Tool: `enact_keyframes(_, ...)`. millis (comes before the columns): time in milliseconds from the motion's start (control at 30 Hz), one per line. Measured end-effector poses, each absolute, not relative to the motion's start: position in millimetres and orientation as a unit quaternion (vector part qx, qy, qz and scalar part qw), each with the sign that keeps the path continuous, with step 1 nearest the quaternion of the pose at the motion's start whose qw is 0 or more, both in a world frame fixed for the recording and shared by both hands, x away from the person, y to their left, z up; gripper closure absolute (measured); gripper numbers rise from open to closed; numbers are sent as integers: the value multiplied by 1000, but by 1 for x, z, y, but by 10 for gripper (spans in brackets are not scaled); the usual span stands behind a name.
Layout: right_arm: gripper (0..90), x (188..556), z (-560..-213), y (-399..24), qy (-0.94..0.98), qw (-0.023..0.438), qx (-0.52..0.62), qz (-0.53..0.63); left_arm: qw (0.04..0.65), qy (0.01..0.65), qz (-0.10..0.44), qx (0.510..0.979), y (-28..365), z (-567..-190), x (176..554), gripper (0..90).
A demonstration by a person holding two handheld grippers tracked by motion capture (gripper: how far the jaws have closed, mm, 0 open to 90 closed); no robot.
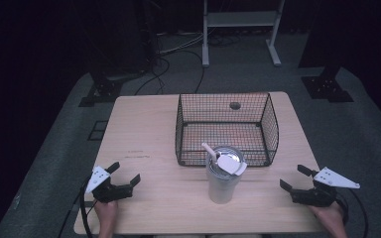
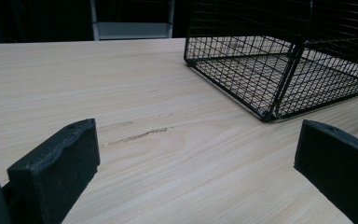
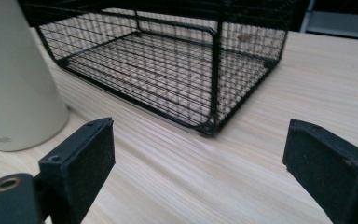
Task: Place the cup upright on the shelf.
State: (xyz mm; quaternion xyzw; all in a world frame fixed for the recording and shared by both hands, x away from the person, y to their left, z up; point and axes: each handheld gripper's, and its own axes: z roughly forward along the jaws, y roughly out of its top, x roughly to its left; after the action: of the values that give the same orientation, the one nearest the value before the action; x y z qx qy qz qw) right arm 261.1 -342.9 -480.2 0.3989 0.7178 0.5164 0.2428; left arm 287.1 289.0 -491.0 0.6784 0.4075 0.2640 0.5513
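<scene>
Not started: tumbler [image 1: 223, 177] stands untouched just in front of the basket [image 1: 226, 130].
Left gripper [image 1: 124, 177] and right gripper [image 1: 292, 178] flank the tumbler, well apart, jaws wide, holding nothing.

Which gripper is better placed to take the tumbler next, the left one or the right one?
Probably the right gripper: its open jaws face the white tumbler, which stands close in the right gripper view. The left gripper is open too, but angled toward the wire basket.
</scene>
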Motion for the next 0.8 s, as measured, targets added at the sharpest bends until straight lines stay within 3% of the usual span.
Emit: enact_keyframes(800, 84, 253, -437, -287, 776, 222, 272, 525, 551, 405, 265, 680, 288, -491, 286, 0)
